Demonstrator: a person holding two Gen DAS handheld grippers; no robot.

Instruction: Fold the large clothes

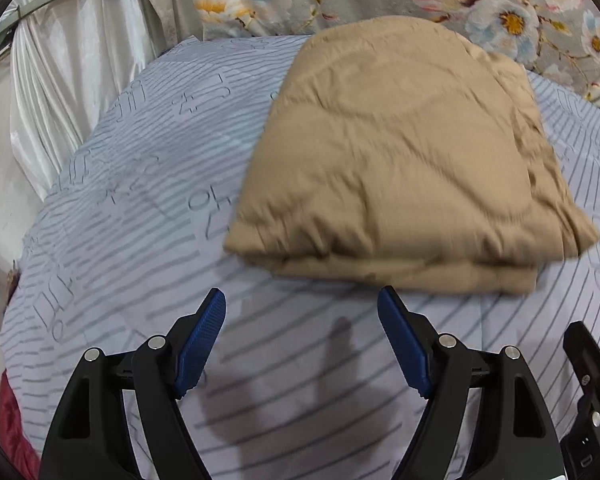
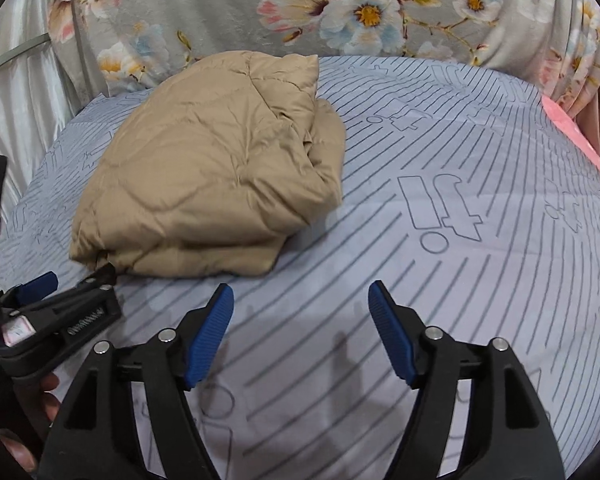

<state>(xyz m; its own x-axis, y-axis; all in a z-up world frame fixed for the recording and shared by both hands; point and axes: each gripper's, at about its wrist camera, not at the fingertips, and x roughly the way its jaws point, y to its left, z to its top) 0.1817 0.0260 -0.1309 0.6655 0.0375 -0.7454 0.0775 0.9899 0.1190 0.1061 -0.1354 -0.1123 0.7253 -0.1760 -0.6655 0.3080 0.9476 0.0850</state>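
Folding looks finished: tan quilted jacket (image 1: 400,160) lies bundled on the striped bed sheet (image 1: 120,200), left hand-held gripper (image 1: 302,312) and right hand-held gripper (image 2: 300,308) both spread and empty, so tidying loose edges remains.

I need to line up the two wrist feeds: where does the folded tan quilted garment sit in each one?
Left wrist view: folded tan quilted garment fills centre and right, just beyond the open left gripper.
Right wrist view: garment sits left of centre, ahead and left of the open right gripper.
Shared landmark: the floral blanket behind the striped sheet.
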